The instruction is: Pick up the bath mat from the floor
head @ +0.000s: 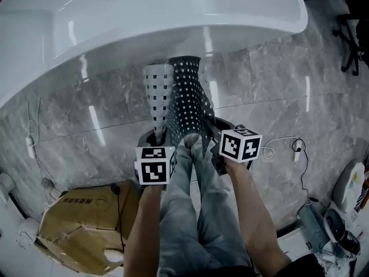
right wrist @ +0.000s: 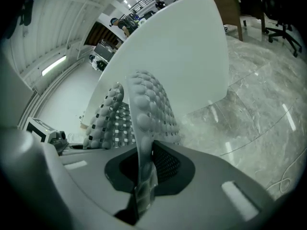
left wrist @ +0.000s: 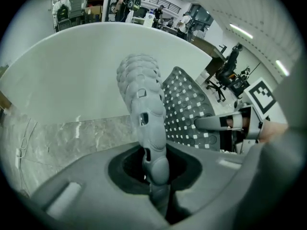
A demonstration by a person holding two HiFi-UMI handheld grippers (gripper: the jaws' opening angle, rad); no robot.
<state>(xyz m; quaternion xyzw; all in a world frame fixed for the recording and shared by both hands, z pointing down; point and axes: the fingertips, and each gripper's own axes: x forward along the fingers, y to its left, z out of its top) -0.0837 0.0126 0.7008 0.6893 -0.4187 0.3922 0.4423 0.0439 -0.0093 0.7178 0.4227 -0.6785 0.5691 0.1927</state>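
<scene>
The bath mat (head: 180, 94) is a grey perforated sheet with rounded bumps, and it hangs off the floor, folded between my two grippers in front of the white bathtub (head: 173, 22). My left gripper (head: 159, 137) is shut on one edge of the bath mat (left wrist: 144, 109). My right gripper (head: 209, 130) is shut on the other edge of the bath mat (right wrist: 146, 109). In the left gripper view the right gripper (left wrist: 230, 123) shows behind the mat's dotted face. The mat's lower end is hidden behind its own folds.
Grey marble floor (head: 271, 85) lies below. A crumpled brown cardboard box (head: 81, 224) sits at the lower left. A cable (head: 288, 149) runs across the floor at the right, with white appliances (head: 349, 183) at the right edge. The person's legs (head: 202, 212) stand between the arms.
</scene>
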